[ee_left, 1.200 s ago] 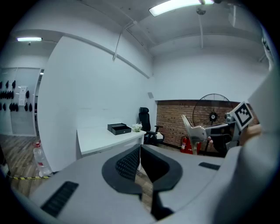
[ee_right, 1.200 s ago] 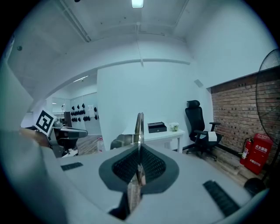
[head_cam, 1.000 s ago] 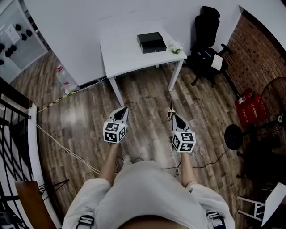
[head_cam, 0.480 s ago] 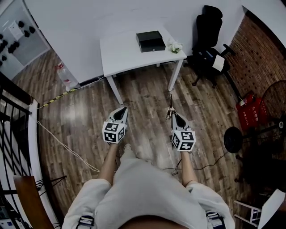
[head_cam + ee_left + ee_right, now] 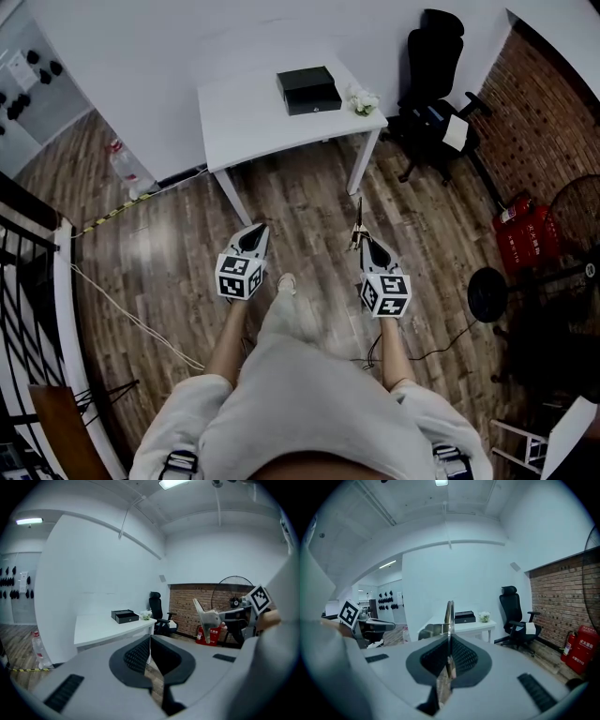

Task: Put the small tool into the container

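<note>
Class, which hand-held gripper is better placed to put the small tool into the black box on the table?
Right. The right hand-held gripper is shut on the small tool; the left hand-held gripper is shut and empty. The black box stands on the table ahead.

We can't identify small tool [image 5: 449, 613]: too thin, lower end buried between jaws. Interior of black box [image 5: 308, 90] hidden from us.
</note>
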`<state>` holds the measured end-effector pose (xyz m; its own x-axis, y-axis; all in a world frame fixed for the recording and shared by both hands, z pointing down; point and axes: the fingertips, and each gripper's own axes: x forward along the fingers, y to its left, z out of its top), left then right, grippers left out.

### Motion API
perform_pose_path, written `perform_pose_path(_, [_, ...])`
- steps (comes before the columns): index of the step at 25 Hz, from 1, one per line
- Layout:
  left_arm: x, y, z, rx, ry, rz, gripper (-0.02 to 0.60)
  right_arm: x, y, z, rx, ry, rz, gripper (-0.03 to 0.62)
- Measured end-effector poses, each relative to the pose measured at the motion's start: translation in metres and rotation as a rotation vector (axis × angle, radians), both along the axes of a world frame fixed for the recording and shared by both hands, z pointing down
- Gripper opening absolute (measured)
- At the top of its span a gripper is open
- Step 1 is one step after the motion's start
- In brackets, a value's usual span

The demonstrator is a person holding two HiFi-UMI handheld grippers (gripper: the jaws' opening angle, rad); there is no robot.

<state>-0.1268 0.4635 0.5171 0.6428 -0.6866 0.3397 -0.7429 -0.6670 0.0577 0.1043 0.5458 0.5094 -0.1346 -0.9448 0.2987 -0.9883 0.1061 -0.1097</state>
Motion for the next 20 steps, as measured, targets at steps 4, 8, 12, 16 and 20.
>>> perform_pose_path(4, [0.014, -0.038, 0.005, -0.01, 0.006, 0.029, 0.011, 0.01, -0.033, 0.002, -0.007, 0.007, 0.022, 0.002])
perform_pose_path(8, [0.023, -0.081, 0.006, -0.021, 0.012, 0.053, 0.011, 0.017, -0.071, 0.0, -0.017, 0.016, 0.045, 0.002])
perform_pose_path(12, [0.032, -0.127, 0.005, -0.034, 0.016, 0.078, 0.011, 0.024, -0.112, -0.004, -0.026, 0.018, 0.07, 0.002])
perform_pose_path(16, [0.036, -0.171, 0.002, -0.037, 0.02, 0.095, 0.011, 0.028, -0.152, -0.007, -0.032, 0.02, 0.09, 0.002])
perform_pose_path(20, [0.035, -0.217, -0.003, -0.037, 0.028, 0.107, 0.011, 0.028, -0.193, -0.011, -0.038, 0.026, 0.108, 0.002])
